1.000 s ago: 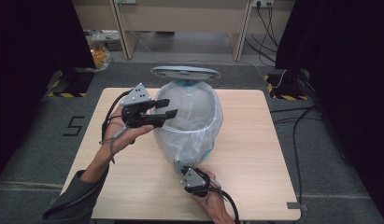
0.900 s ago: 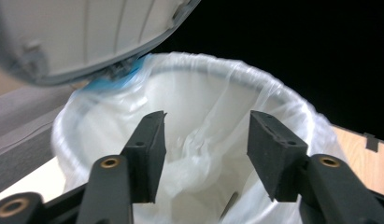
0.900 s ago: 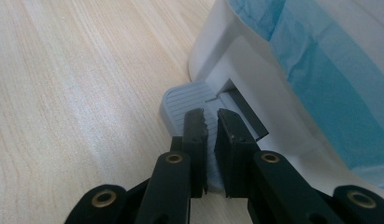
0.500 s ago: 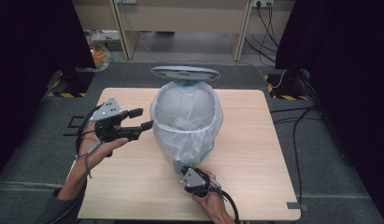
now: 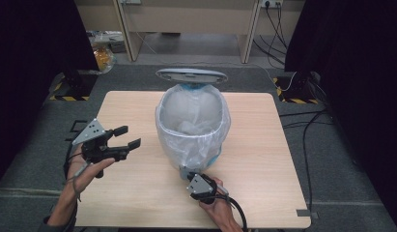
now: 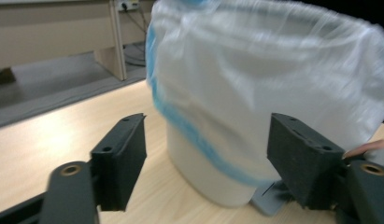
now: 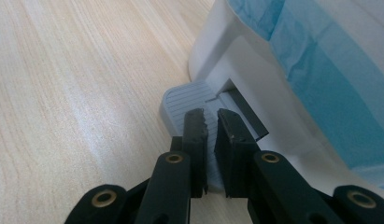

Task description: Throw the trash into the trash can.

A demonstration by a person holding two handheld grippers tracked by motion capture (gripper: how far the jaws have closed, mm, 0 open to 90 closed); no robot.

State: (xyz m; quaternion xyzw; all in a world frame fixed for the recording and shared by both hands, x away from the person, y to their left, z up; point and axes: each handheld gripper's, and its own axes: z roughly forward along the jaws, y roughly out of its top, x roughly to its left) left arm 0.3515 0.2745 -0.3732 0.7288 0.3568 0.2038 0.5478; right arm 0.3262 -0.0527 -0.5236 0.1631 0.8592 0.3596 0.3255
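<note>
— Pedal bin (image 5: 192,129) location?
— Mid-bench (image 5: 138,193), lid up, liner fitted.
— Hand-held grippers?
— Right hand-held gripper (image 7: 213,122) closed, pressing the grey pedal (image 7: 180,100). Left hand-held gripper (image 5: 124,137) well aside, jaws just widened, empty.

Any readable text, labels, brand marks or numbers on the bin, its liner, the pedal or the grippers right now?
None can be read.
The pedal bin, its bag liner, the open lid and the grey pedal carry no lettering that can be seen.
The left gripper and right gripper show no markings.
</note>
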